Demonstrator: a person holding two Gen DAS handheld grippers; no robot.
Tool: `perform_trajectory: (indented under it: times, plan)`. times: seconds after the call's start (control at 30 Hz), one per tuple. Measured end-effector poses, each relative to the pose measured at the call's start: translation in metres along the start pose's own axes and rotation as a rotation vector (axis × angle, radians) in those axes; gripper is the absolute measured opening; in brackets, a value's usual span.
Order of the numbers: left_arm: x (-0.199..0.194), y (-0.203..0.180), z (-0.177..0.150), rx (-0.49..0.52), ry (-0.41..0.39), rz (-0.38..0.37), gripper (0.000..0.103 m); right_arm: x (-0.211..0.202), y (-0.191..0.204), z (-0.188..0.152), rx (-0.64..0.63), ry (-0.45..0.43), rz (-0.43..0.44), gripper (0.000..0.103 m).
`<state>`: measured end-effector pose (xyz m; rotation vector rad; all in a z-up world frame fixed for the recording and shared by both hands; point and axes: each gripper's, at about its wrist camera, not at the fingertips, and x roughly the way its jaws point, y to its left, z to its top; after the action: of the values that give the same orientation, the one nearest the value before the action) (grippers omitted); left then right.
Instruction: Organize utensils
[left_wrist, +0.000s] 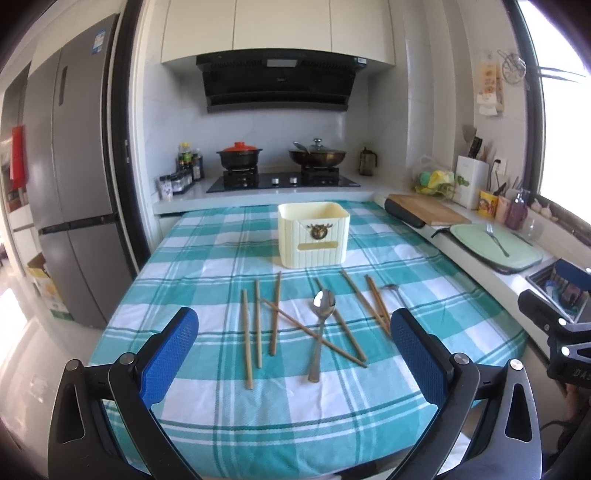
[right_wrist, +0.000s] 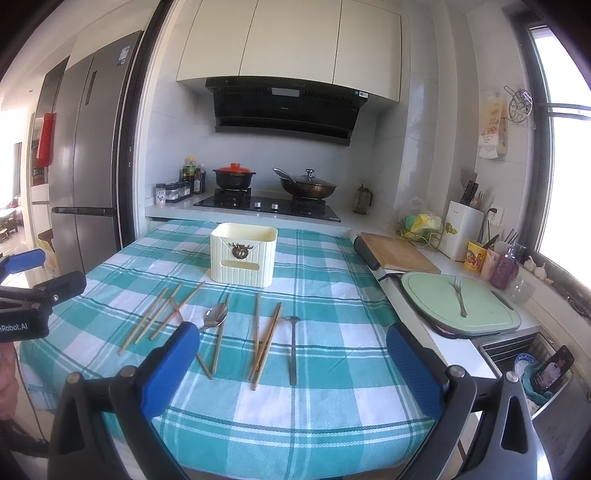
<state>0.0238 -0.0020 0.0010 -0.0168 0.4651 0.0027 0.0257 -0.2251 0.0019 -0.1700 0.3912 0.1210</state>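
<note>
Several wooden chopsticks (left_wrist: 274, 314) lie scattered on the teal checked tablecloth (left_wrist: 207, 258), some crossing each other. A steel spoon (left_wrist: 320, 325) rests on top of them, and a smaller dark spoon (left_wrist: 392, 288) lies to the right. Behind them stands a cream utensil box (left_wrist: 314, 234), empty as far as I see. My left gripper (left_wrist: 294, 325) hovers open above the near side of the pile, holding nothing. In the right wrist view the chopsticks (right_wrist: 264, 341), steel spoon (right_wrist: 216, 316), dark spoon (right_wrist: 293, 347) and box (right_wrist: 243, 254) show again, with my right gripper (right_wrist: 293, 345) open and empty.
A stove (left_wrist: 280, 181) with a red-lidded pot and a wok sits behind the table. To the right run a wooden board (left_wrist: 424, 208), a green board (right_wrist: 460, 302) with a fork (right_wrist: 460, 295), and a sink. A fridge (left_wrist: 74, 184) stands left.
</note>
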Motion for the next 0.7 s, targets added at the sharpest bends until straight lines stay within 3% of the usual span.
perform_trajectory:
  times: [0.53,0.7]
  plan:
    - [0.0054,-0.0013,0.004,-0.002,0.007,-0.041,0.103,-0.0042,-0.0031,0.0072,-0.029,-0.065,-0.04,0.103]
    - [0.0083,-0.0012,0.004,-0.004,0.007,0.005,0.103,-0.0015,-0.0085,0.0083,-0.029,-0.059,-0.058,0.103]
